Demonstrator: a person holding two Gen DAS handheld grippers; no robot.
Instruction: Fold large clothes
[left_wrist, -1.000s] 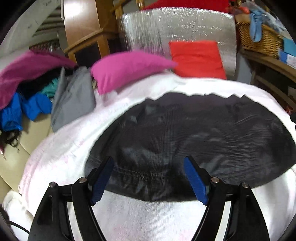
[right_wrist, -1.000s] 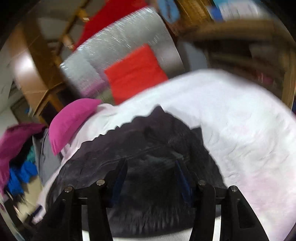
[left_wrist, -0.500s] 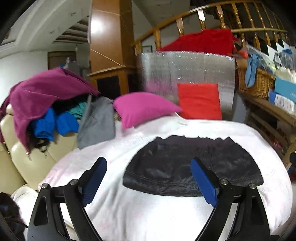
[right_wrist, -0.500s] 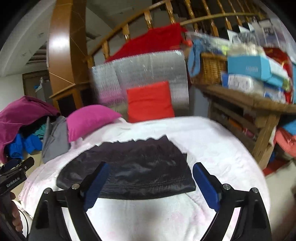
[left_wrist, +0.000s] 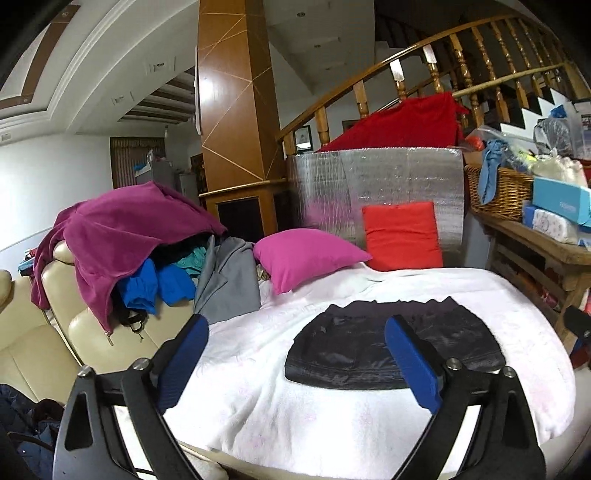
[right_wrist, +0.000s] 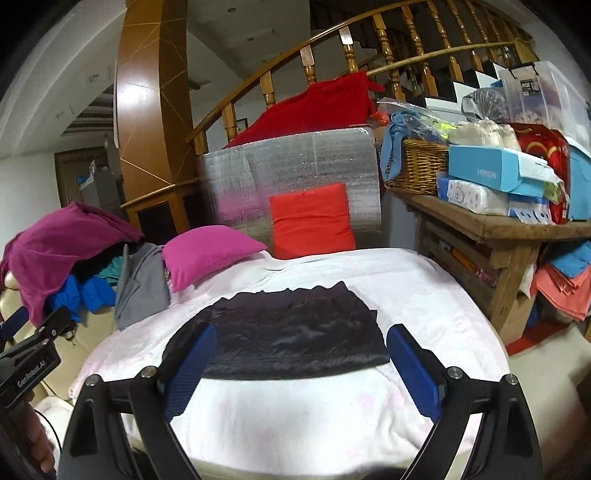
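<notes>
You are in a home's living room. A wooden staircase railing (right_wrist: 369, 59) curves behind a cream sofa (left_wrist: 55, 332) piled with clothes (left_wrist: 122, 236) and pillows (right_wrist: 207, 254).

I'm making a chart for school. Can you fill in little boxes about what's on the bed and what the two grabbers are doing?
garment: black garment, lying flat and folded on the white blanket
left gripper: open, above the blanket, holding nothing
right gripper: open, holding nothing
pillows: pink pillow and red pillow behind the garment
other clothes: pile on the sofa, left of the blanket
</notes>
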